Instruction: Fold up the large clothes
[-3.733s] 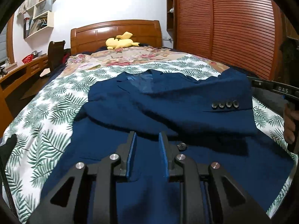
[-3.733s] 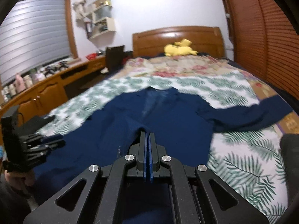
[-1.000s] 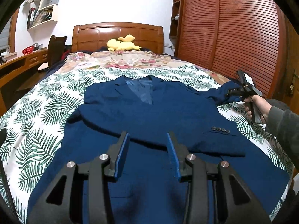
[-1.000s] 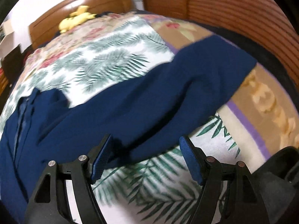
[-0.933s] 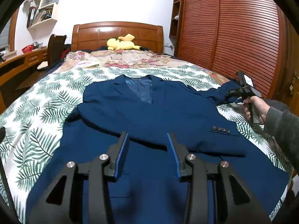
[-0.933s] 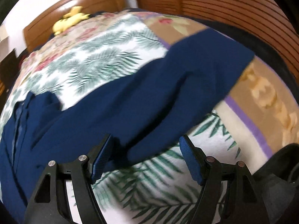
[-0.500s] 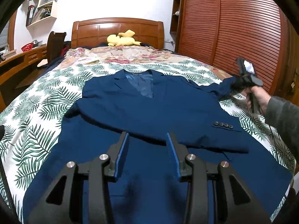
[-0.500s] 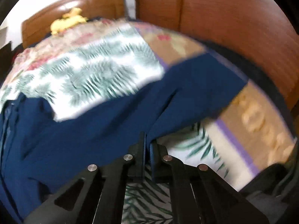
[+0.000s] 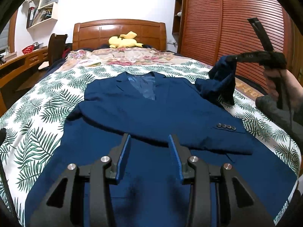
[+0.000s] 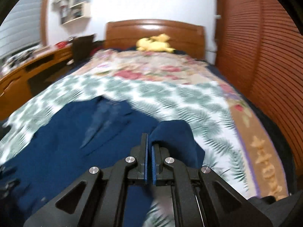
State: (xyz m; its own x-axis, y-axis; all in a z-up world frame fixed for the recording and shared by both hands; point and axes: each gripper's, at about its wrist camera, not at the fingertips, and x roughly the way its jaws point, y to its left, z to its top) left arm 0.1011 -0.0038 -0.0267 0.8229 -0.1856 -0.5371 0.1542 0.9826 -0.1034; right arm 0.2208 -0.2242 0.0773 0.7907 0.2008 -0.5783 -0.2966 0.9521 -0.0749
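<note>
jacket point(image 9: 151, 113) flat on bed point(image 9: 37, 117) | soft, weighty, drapes | right gripper point(image 10: 149, 162) clamps sleeve point(image 9: 223, 79) at 2 o'clock; grip cuff | left gripper point(image 9: 149, 157) parted, empty

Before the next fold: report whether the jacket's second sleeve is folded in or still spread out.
Neither: the sleeve hangs lifted off the bed, pinched in the right gripper; the other sleeve lies folded across the jacket.
</note>
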